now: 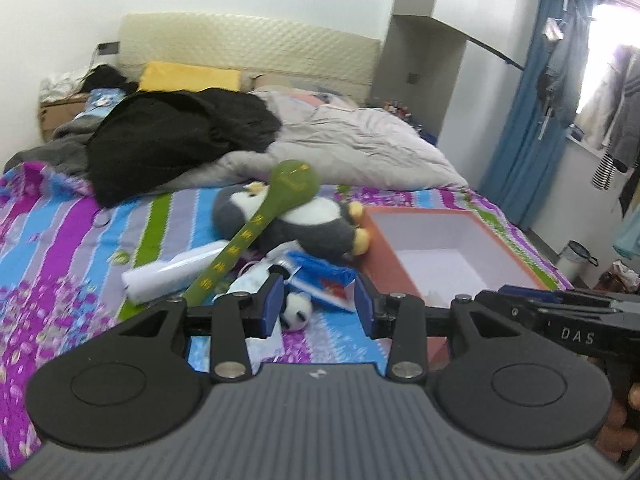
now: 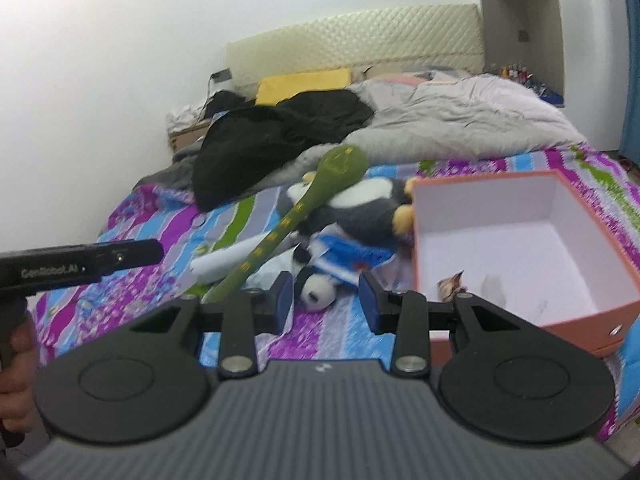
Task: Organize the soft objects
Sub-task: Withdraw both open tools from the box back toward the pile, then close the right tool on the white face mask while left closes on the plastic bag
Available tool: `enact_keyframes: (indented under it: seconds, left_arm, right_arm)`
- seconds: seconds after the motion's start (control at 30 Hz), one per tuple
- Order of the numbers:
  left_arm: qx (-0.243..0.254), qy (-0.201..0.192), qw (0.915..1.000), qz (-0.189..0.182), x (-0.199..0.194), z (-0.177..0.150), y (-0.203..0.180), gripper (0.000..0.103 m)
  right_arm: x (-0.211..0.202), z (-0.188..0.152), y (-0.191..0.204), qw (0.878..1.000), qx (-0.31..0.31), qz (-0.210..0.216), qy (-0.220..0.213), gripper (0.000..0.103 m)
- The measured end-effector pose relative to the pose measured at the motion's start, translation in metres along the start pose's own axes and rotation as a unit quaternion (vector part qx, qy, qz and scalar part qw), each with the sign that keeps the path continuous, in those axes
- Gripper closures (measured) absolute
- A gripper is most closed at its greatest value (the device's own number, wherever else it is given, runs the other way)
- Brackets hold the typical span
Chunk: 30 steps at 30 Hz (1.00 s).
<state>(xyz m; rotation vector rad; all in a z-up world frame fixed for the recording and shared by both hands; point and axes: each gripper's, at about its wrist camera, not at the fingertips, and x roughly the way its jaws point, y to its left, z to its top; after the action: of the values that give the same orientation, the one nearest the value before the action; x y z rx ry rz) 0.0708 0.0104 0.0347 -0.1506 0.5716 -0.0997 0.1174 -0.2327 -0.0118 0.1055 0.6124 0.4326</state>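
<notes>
Left gripper part-open and empty, right gripper likewise, both above small panda plush, penguin plush beside orange box, striped bed.

The small panda toy lies half hidden under blue fabric, its body unreadable.
</notes>
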Motion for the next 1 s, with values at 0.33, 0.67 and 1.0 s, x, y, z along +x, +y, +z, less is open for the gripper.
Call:
enact_keyframes:
  seconds: [0.33, 0.67, 1.0]
  left_arm:
    - [-0.036, 0.024, 0.9987, 0.027, -0.005, -0.045, 0.013, 0.058]
    - [-0.080, 0.056, 0.9939, 0.052, 0.010, -0.085, 0.041, 0.058]
    - [-0.120, 0.088, 0.9867, 0.066, 0.061, -0.101, 0.077, 0.058]
  right_arm:
    - [0.010, -0.032, 0.019, 0.999, 0.012, 0.025, 0.040, 0.063]
    - [0.030, -0.063, 0.021, 0.995, 0.041, 0.028, 0.083, 0.063]
    - [0.088, -0.065, 0.012, 0.989, 0.076, 0.040, 0.124, 0.063]
